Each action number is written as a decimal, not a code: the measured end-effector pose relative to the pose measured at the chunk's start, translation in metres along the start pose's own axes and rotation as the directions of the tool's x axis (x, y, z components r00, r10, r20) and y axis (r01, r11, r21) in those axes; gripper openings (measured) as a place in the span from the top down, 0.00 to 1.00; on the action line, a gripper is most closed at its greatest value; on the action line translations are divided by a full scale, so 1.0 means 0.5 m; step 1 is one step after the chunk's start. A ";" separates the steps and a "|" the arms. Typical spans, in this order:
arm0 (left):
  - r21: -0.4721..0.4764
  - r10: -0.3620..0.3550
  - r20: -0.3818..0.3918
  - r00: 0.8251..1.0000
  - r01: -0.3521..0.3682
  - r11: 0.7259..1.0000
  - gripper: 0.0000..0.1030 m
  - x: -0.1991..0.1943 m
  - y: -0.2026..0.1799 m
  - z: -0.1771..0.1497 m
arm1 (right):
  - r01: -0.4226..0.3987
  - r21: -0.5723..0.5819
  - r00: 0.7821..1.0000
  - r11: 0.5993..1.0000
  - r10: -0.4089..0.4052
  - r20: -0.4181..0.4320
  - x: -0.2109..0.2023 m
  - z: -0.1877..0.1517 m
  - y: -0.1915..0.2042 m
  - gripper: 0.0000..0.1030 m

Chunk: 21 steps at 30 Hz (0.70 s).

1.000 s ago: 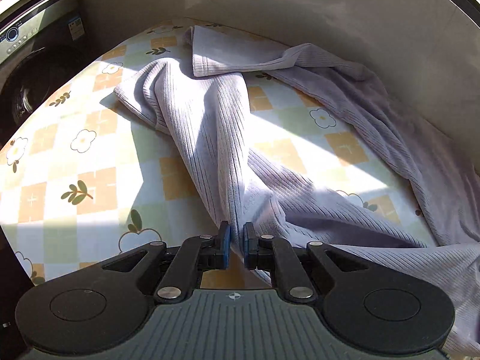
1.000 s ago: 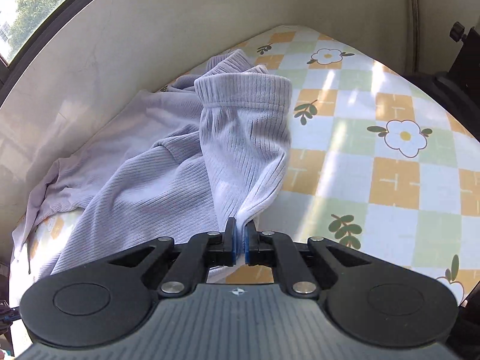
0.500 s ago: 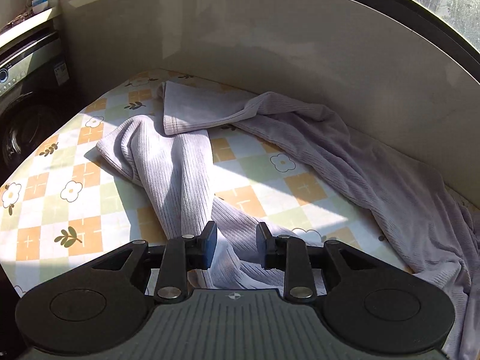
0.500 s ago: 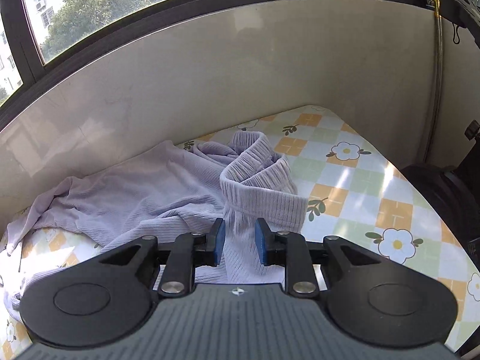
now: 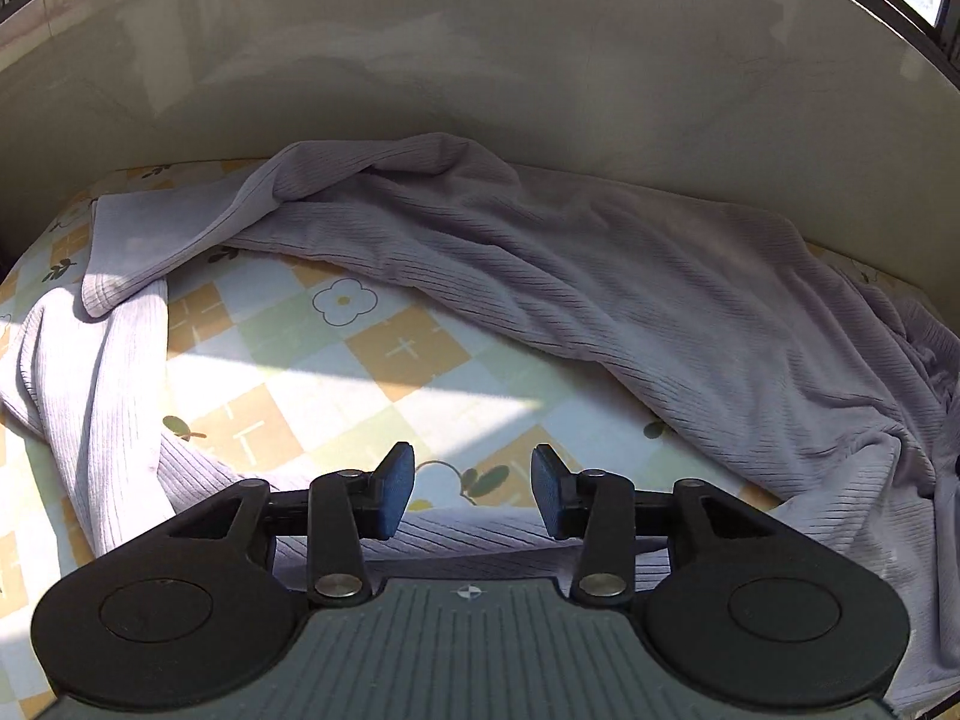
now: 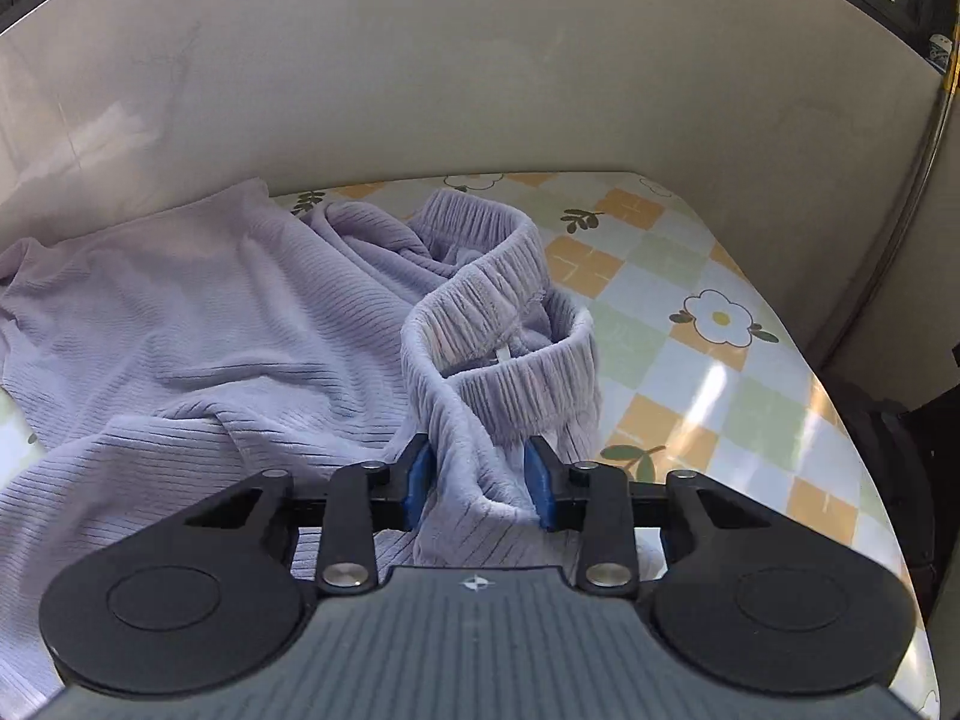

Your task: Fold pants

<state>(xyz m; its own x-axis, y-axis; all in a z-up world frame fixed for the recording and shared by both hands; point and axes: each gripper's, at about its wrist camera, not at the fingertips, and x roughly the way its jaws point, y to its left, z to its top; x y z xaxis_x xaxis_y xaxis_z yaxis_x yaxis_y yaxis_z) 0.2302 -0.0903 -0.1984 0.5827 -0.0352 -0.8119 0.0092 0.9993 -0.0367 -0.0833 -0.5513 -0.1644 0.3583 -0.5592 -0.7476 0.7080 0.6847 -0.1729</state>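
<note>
- Here the table [image 5: 384,360], under a checked floral cover, fills the lower frame of both views; a pale wall [image 5: 480,60] closes its far edge, and its right edge curves free at the right of the right wrist view.
- The lilac ribbed pants [image 5: 660,300] sprawl from upper left to right of the left wrist view, leaving bare cover at centre; the waistband [image 6: 498,324] stands bunched at centre of the right wrist view.
- The left gripper [image 5: 473,489] is released, its jaws opening over bare cover; a second ago it pinched a leg.
- The right gripper [image 6: 478,483], clenched a second ago, now has jaws closing loosely around a fabric fold, its pads [image 6: 543,486] barely touching.
</note>
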 end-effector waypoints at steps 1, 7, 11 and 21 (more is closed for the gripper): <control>0.005 -0.001 -0.008 1.000 0.001 1.000 0.56 0.005 -0.002 -0.003 | 0.006 0.046 1.000 0.999 -0.007 0.004 -0.012 -0.013 -0.023 0.82; -0.041 -0.018 -0.077 0.997 0.015 0.999 0.56 0.030 0.023 -0.029 | 0.101 0.285 0.995 0.953 -0.093 -0.041 -0.086 -0.081 -0.144 0.84; -0.055 -0.023 -0.105 0.994 0.018 0.998 0.56 0.034 0.032 -0.035 | 0.134 0.399 0.988 0.907 -0.094 -0.119 -0.105 -0.123 -0.208 0.84; -0.086 -0.044 -0.117 0.992 0.034 0.996 0.55 0.052 0.028 -0.005 | 0.162 0.240 0.985 0.957 -0.171 0.018 -0.174 -0.038 -0.157 0.42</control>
<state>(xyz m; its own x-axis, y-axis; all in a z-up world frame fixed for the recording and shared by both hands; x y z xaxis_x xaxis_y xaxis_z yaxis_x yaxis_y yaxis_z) 0.2433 -0.0772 -0.2215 0.4823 -0.0801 -0.8723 -0.0416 0.9926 -0.1141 -0.1815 -0.5474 -0.0983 0.2429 -0.6766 -0.6952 0.8819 0.4525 -0.1323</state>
